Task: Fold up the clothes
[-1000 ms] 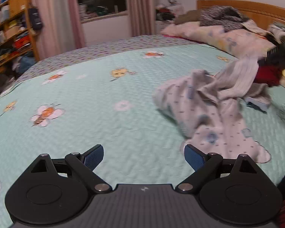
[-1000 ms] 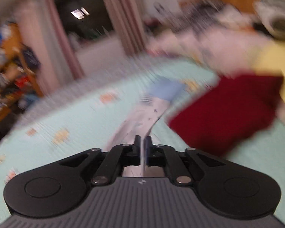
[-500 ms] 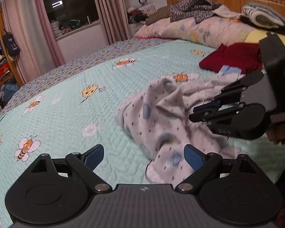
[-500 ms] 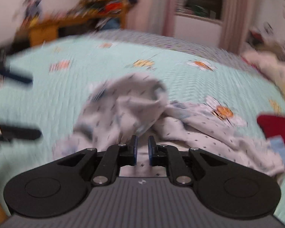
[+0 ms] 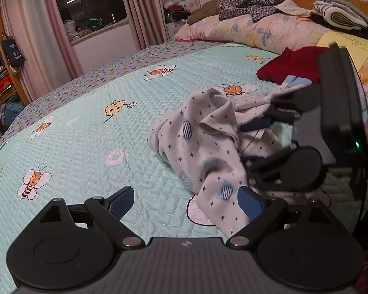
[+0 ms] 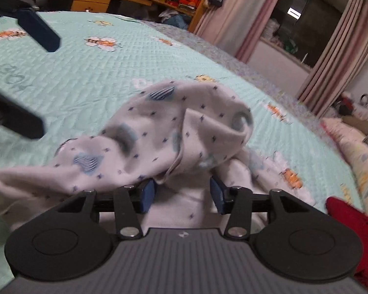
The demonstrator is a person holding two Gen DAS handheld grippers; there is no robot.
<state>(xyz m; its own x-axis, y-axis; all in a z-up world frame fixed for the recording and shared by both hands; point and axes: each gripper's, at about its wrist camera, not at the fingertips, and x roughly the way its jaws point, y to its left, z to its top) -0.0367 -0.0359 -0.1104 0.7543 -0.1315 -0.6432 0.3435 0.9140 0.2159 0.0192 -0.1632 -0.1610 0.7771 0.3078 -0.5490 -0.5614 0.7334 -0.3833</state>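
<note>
The left gripper [image 5: 187,202] stands wide apart, holding nothing, its right pad [image 5: 251,204] just at the edge of the crumpled white garment [image 5: 208,147] lying on the green bedspread [image 5: 85,134]. The right gripper [image 6: 182,193] is opening, its pads apart with garment cloth lying loose between them, a red cloth [image 6: 348,220] beside it
</note>
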